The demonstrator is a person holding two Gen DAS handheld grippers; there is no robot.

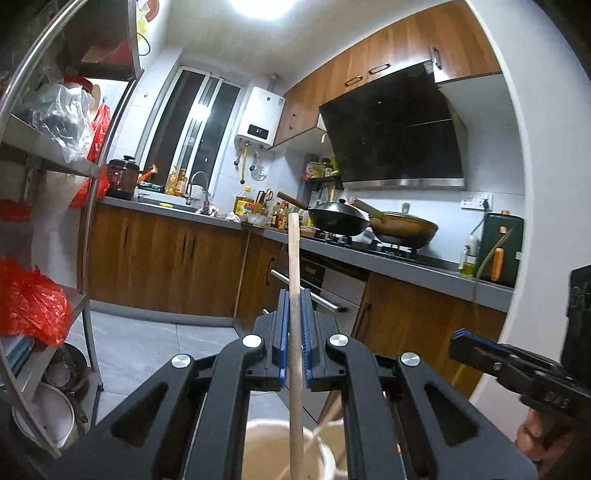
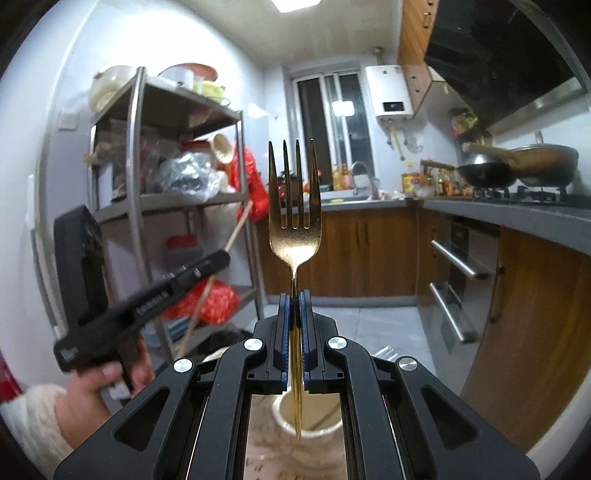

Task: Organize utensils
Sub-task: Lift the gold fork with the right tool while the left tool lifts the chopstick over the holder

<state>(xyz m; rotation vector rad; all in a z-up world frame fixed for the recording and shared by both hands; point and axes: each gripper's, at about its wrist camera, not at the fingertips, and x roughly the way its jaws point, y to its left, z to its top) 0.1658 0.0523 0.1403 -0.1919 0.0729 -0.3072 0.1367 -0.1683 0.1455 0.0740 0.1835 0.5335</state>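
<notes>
Kitchen behind, left gripper (image 1: pixel 294 310) clamps a wooden handle (image 1: pixel 294 280), right gripper (image 2: pixel 294 310) a gold fork (image 2: pixel 294 206), both upright over the holder (image 2: pixel 308 421), likely for dropping in.

light source: you work under a ceiling lamp (image 1: pixel 263 7), blown out white in both views.
glare: the window (image 2: pixel 341 107) mirrors the lamp; the fork (image 2: pixel 294 206) glints.
shadow: your lower cabinets (image 1: pixel 166 258) sit dim.
blur: the cup (image 2: pixel 308 421) below reads soft.
distortion: the rack (image 1: pixel 92 184) bows; corners go black.
</notes>
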